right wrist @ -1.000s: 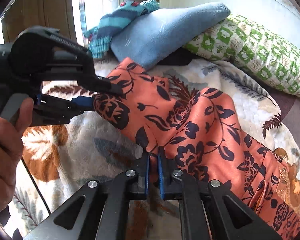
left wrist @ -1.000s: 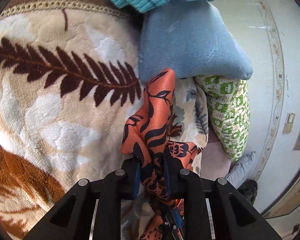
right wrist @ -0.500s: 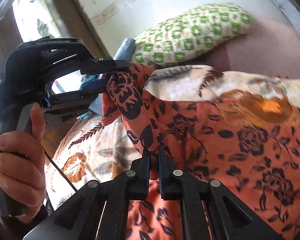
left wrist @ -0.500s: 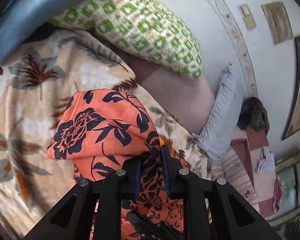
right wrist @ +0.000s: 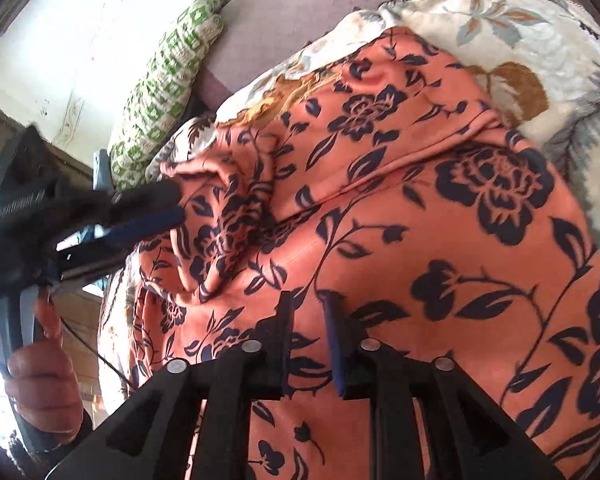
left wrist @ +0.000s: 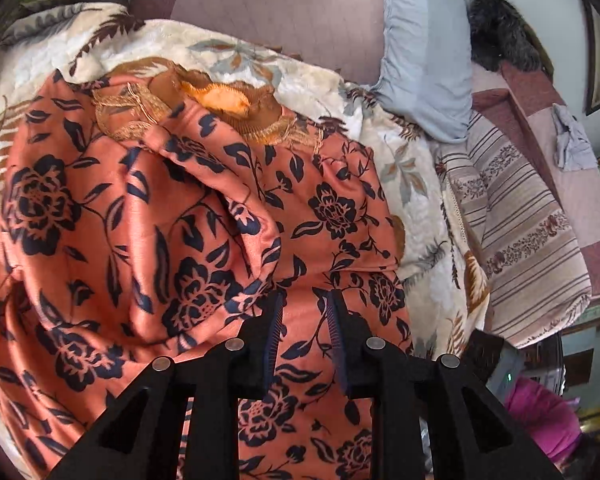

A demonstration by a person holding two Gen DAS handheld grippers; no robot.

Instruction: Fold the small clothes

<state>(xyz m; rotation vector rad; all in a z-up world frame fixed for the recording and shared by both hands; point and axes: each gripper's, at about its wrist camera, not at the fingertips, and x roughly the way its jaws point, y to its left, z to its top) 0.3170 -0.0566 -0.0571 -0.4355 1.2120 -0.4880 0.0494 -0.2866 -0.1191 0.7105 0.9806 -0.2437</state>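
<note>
An orange garment with dark blue flowers (left wrist: 148, 208) lies doubled over on the floral blanket (left wrist: 412, 184), its gold-trimmed neckline (left wrist: 228, 108) at the far end. My left gripper (left wrist: 304, 304) hovers just over the garment's near part. Its jaws are opening, and the cloth shows in the gap below with neither pad pressing on it. My right gripper (right wrist: 308, 300) stands over the same garment (right wrist: 420, 200), its jaws opening too, nothing pinched. In the right wrist view the left gripper (right wrist: 172, 206) is at the left, beside a bunched fold, held by a hand (right wrist: 40, 380).
A green patterned pillow (right wrist: 168, 80) lies at the far side by the wall. A pale blue pillow (left wrist: 424, 60), a striped cloth (left wrist: 520, 232) and a dark furry thing (left wrist: 500, 36) are to the right, on a mauve sheet (left wrist: 280, 4).
Both grippers carried the garment's edge across and laid it over the rest of the cloth. Their jaws, shut on the fabric before, now stand apart and the cloth rests on its own.
</note>
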